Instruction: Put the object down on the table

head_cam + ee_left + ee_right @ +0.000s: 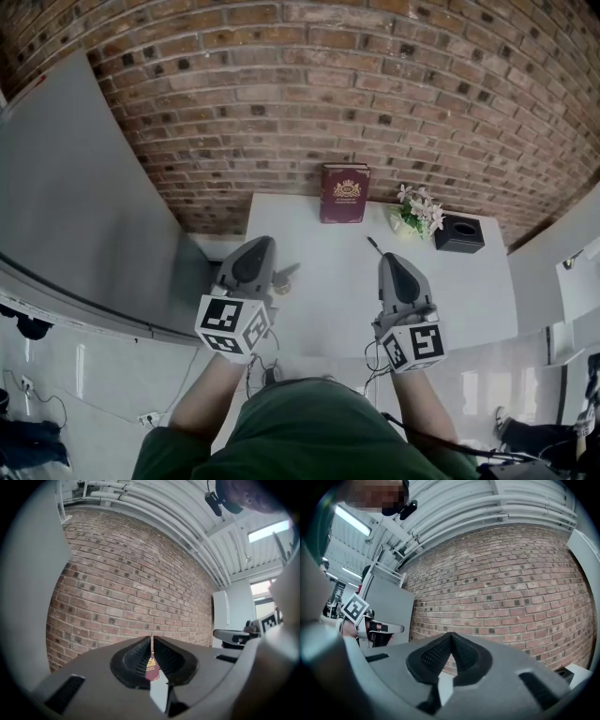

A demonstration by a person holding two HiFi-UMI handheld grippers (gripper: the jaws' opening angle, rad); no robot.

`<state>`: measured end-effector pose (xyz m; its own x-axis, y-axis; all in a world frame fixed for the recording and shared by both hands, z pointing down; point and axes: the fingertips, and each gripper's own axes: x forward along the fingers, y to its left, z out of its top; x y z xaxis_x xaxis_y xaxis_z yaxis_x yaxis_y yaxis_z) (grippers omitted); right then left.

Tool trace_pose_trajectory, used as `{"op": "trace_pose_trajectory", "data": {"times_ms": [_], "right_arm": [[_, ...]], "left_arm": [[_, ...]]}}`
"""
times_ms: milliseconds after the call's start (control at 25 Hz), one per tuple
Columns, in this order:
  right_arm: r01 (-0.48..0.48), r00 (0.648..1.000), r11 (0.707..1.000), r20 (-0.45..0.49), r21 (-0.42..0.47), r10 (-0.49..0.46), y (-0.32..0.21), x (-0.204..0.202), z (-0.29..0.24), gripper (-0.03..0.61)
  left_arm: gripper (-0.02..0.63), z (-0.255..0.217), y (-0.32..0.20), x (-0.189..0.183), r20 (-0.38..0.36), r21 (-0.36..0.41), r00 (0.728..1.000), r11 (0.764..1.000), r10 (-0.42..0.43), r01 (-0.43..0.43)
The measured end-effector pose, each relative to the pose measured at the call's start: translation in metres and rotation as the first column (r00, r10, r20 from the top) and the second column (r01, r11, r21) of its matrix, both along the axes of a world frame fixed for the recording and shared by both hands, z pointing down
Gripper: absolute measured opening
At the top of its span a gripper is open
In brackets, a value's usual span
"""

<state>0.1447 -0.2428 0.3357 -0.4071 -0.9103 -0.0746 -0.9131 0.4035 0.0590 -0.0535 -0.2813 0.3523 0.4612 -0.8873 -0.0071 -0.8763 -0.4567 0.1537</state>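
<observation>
- Left gripper, in the head view, hangs over the near left part of the table, and the right gripper over its near middle. Both point toward the far edge.
- Only the head view takes in the whole tabletop. The maroon book stands upright at the middle of the far edge, against the brick wall, well apart from both grippers. Along the same edge to the right are pale flowers, then a black box near the far right corner.
- In the left gripper view, the left gripper has its jaws pressed together at the tips with nothing between them. Through the gap below the tips the maroon book shows far off, with a dark red cover bearing a gold crest. The right gripper juts in at the right.
- In the right gripper view, the right gripper also has its jaws closed tip to tip on nothing. Brick and a strip of white table fill its gap. The left gripper sits at the left, and a corner of the black box at the lower right.
</observation>
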Motion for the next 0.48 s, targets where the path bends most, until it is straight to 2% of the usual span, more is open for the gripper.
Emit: {"op": "trace_pose_trajectory", "data": {"times_ms": [480], "right_arm": [[-0.012,1.000,1.000,-0.010,-0.004,0.012,0.0001,-0.0088,-0.0005,0.002]], "left_arm": [[0.020,0.0061,-0.0037,-0.0096,0.005,-0.011,1.000,1.000,0.010,-0.010]]}}
